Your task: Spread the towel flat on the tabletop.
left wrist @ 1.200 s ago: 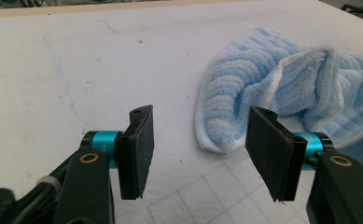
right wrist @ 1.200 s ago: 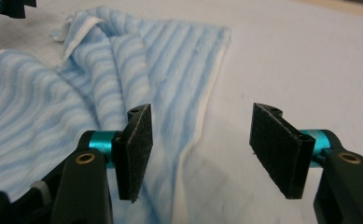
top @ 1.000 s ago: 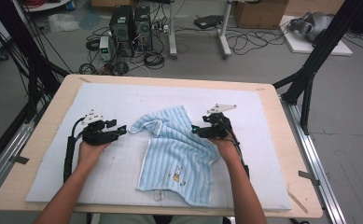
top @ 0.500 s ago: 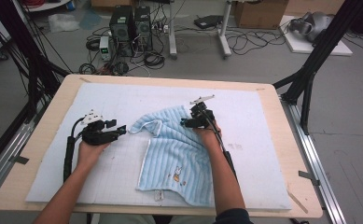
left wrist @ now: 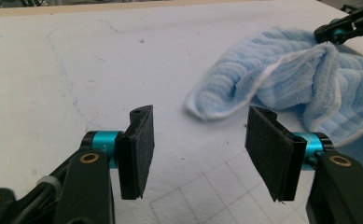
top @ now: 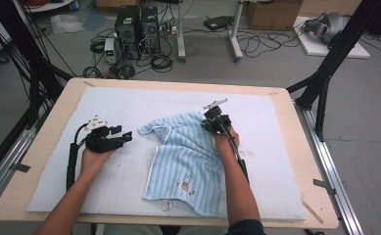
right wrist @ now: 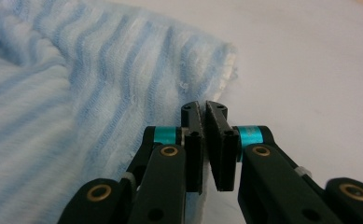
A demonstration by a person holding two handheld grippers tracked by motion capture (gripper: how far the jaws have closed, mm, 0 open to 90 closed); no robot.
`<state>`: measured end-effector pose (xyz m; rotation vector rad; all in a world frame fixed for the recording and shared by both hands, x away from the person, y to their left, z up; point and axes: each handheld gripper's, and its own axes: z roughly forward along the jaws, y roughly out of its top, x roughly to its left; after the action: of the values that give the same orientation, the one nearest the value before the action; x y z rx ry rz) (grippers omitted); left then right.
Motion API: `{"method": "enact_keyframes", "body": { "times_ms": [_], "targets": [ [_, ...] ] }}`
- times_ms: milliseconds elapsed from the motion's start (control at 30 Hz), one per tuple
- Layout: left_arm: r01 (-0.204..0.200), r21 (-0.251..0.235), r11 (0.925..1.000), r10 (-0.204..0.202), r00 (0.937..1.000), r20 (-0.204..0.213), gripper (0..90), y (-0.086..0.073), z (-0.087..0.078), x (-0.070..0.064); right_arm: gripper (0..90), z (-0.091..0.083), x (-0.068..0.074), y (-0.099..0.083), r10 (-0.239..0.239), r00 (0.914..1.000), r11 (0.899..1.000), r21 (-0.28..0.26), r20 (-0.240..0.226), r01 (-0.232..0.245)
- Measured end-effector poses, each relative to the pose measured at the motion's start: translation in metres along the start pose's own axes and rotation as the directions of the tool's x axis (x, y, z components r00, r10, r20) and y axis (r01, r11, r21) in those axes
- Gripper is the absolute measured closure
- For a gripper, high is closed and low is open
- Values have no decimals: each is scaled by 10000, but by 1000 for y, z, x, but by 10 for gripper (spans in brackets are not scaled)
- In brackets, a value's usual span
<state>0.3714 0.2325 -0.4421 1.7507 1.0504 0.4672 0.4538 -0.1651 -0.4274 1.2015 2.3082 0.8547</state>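
A light blue striped towel (top: 188, 156) lies rumpled on the white mat (top: 129, 103), with its far left corner folded over. My left gripper (top: 125, 134) rests on the mat a little left of the towel. Its jaws stand wide open (left wrist: 198, 140) and hold nothing, and the folded towel edge (left wrist: 282, 79) lies just beyond them. My right gripper (top: 208, 121) sits at the towel's far right corner. Its jaws (right wrist: 205, 109) are shut, and I see no cloth between the pads. The towel (right wrist: 76, 93) lies to their left and beyond them.
The mat covers most of the wooden table (top: 56, 112). Bare mat lies on the far side and to the right (top: 261, 127) of the towel. Black frame posts (top: 325, 73) stand off the table's right corner, and cables and computer boxes (top: 139, 24) are on the floor beyond.
My right gripper has moved left and away from me, from the towel's right edge to its far right corner. The left gripper has stayed where it was.
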Motion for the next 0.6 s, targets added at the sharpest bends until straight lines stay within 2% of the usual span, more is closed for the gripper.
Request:
{"method": "enact_keyframes", "body": {
  "times_ms": [167,233,333,400,533,600],
  "targets": [
    [-7,39,10000,7,10000,11,426,0,1,-1,853,-17,-21,-15,488,9959,9987,74,765,-495],
    [-14,30,10000,14,10000,1,427,-1,2,-1,853,-22,-27,-23,671,9924,9975,143,1034,-689],
    [-21,66,10000,21,10000,17,428,-1,2,-2,848,-29,-38,-38,1084,9825,9930,291,1512,-1141],
    [-16,62,10000,16,10000,31,429,-1,3,-2,794,-31,-43,-46,1336,9821,9904,173,1330,-1370],
    [11,17,10000,-12,9998,204,445,0,5,-4,638,-41,-42,-54,1603,9831,9855,-711,890,-1542],
    [18,-72,10000,-16,9994,333,460,1,5,-6,598,-48,-40,-57,1646,9841,9818,-1065,672,-1570]
  ]
}}
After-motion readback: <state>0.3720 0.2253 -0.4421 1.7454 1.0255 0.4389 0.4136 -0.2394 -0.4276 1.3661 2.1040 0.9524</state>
